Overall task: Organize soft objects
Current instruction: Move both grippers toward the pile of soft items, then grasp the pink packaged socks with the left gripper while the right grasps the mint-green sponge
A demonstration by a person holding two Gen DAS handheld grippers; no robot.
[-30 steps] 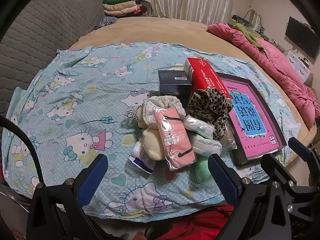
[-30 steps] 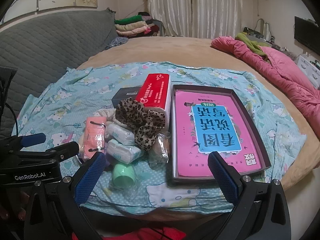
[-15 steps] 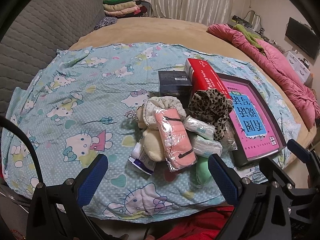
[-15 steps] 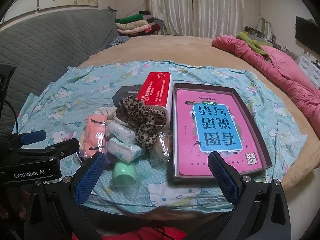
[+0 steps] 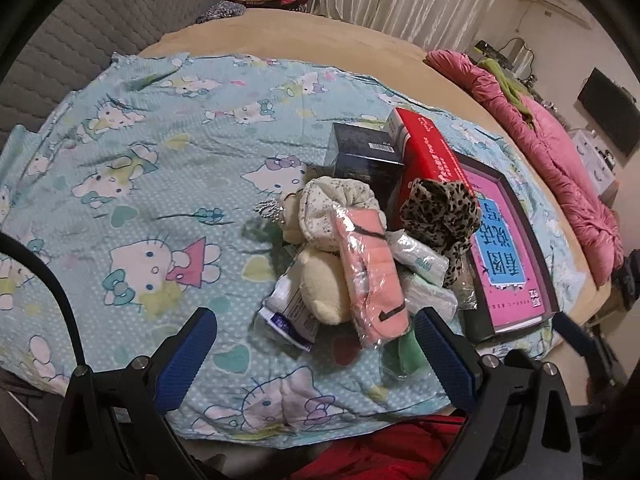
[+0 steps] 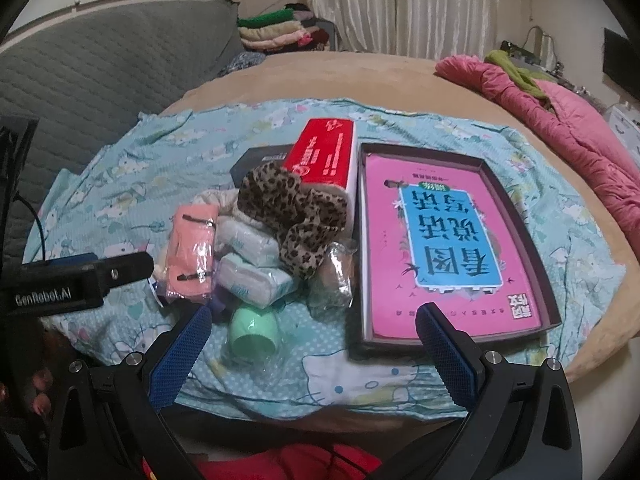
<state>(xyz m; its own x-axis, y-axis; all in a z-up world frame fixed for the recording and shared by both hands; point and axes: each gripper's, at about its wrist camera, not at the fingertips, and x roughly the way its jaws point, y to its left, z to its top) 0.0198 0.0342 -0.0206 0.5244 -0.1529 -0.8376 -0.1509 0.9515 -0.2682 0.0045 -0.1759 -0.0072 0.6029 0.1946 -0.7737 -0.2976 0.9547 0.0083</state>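
Left wrist view: your left gripper [image 5: 314, 354] hangs wide open over the near edge of the cartoon-cat sheet [image 5: 140, 160], holding nothing. The soft pile sits toward the sheet's right side. Pink socks in plastic [image 5: 372, 276] lie on top, a cream plush [image 5: 324, 284] just left of them, touching. Cream speckled fabric [image 5: 336, 208] is behind. Leopard scrunchie [image 5: 440, 212] leans on the red box [image 5: 428, 156]. Dark box [image 5: 366, 156] sits beside the red one, farther left. Mint cup [image 5: 404, 350] lies at the pile's near end, by your right-side finger pad [image 5: 444, 356].

Right wrist view: your right gripper [image 6: 314, 354] is also wide open, empty, at the sheet's near edge. Mint cup [image 6: 254, 330] lies on its side between the fingers' line. Pink socks [image 6: 192, 252], two wrapped white packs [image 6: 248, 264], scrunchie [image 6: 292, 216] are clustered left of the tray [image 6: 516, 220]. The pink book [image 6: 448, 240] lies inside the tray. The left gripper's body [image 6: 76, 284] pokes in from the left edge.
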